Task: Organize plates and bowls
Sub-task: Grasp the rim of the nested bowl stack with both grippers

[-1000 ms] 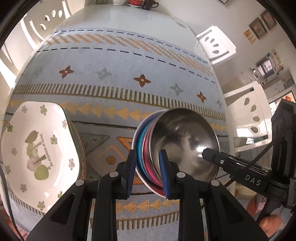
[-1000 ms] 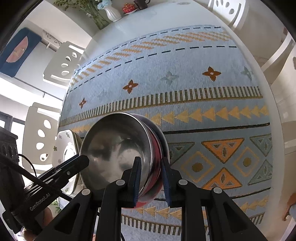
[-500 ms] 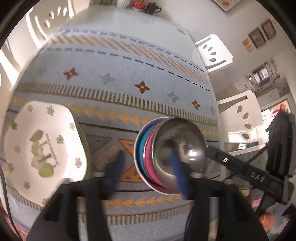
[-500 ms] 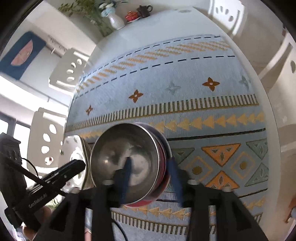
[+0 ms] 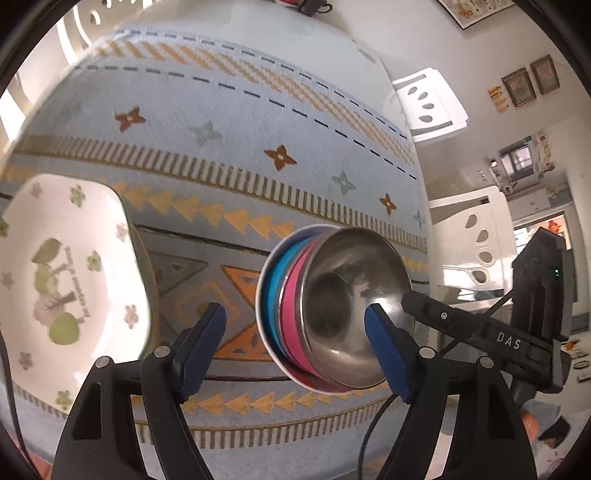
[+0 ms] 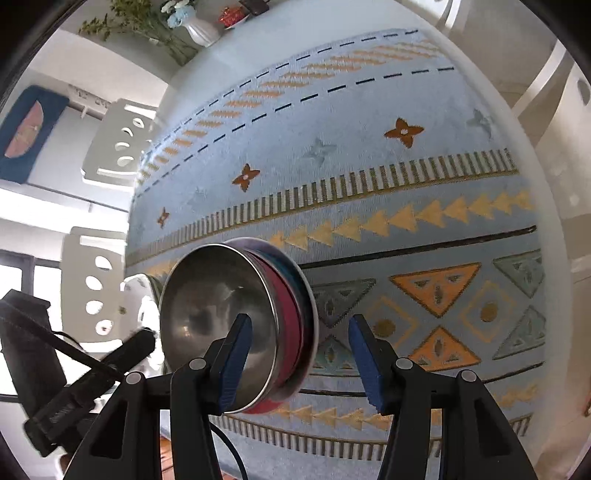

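Several bowls are nested into one stack [image 5: 332,314], set low and right of centre in the left wrist view and low and left of centre in the right wrist view [image 6: 240,325]. A shiny steel bowl lies innermost, with pink, blue and white rims showing around it. The stack rests on a pale blue patterned cloth [image 5: 221,147] that covers the counter.

The left gripper [image 5: 295,328] is seen with its jaws opening, spread wide. The near left rim of the stack lies between them, but neither blue pad is pressed on it, so nothing is held. The right gripper [image 6: 299,350] is held about half open; the near right rim sits in its gap, also untouched. Each gripper is thus placed at an opposite edge of the stack, equally close, and the stack lies just ahead of both. Being round, the stack has no long axis.

A white square plate with a flower print [image 5: 62,269] lies at the left edge of the left wrist view, well apart from the bowls, apparently atop further plates. White chairs are seen around the counter, and a vase of flowers [image 6: 195,22] at its far end.

Compared with a second ago, both pairs of jaws, then clamped on the rim, have been released, and the stack has been left on the cloth.
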Action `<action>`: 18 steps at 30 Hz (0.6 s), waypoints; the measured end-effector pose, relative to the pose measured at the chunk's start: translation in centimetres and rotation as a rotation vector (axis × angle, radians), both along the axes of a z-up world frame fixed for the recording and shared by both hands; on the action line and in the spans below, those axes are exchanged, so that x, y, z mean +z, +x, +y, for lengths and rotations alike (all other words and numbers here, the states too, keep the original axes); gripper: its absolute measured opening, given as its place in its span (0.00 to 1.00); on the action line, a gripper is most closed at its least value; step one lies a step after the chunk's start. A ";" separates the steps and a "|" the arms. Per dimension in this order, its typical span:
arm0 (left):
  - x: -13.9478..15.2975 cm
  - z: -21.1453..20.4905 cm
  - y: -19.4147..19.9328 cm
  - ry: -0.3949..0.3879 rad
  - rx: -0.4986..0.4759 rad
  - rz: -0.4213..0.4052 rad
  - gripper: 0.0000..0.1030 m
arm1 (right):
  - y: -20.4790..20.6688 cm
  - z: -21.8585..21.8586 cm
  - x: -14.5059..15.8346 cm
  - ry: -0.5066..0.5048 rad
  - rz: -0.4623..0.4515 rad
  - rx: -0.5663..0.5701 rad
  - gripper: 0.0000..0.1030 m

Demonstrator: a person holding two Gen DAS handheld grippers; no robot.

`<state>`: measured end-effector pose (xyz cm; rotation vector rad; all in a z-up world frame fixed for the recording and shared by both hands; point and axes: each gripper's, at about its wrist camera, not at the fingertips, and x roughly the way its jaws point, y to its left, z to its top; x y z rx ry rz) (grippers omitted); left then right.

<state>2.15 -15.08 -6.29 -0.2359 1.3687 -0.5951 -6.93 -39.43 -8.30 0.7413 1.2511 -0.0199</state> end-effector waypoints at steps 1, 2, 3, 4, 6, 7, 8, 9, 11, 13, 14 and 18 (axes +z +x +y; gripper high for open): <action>-0.3 0.0 0.1 -0.005 0.004 0.012 0.74 | -0.1 -0.1 -0.2 0.022 -0.008 -0.008 0.51; -0.7 0.0 0.2 -0.005 0.007 0.023 0.74 | -0.2 -0.3 -0.7 0.043 -0.008 -0.021 0.52; -1.1 -0.1 0.3 -0.004 0.005 0.034 0.74 | -0.2 -0.3 -1.0 0.052 0.000 -0.027 0.54; -1.4 -0.2 0.4 -0.004 0.004 0.038 0.74 | -0.2 -0.4 -1.7 0.059 0.021 -0.035 0.55; -2.1 -0.4 0.6 0.004 0.004 0.047 0.74 | -0.3 -0.4 -3.0 0.076 0.053 -0.040 0.55; -2.4 -0.5 0.6 0.002 0.003 0.052 0.74 | -0.4 -0.4 -3.6 0.087 0.059 -0.044 0.55; -2.6 -0.5 0.7 0.000 0.005 0.055 0.74 | -0.6 -0.4 -4.2 0.096 0.051 -0.054 0.55; -2.9 -0.6 0.7 0.001 0.012 0.058 0.74 | -0.6 -0.4 -4.6 0.098 0.044 -0.061 0.55; -3.4 -0.5 0.8 -0.007 0.024 0.064 0.74 | -0.6 -0.3 -5.3 0.111 0.045 -0.058 0.55; -3.5 -0.4 0.9 -0.022 0.034 0.063 0.74 | -0.4 0.0 -6.0 0.131 0.051 -0.048 0.55; -3.6 -0.4 1.0 -0.026 0.039 0.061 0.74 | -0.4 0.1 -6.1 0.136 0.047 -0.046 0.55; -4.1 -0.4 0.9 -0.038 0.034 0.056 0.72 | 0.1 0.6 -6.4 0.130 0.023 -0.027 0.55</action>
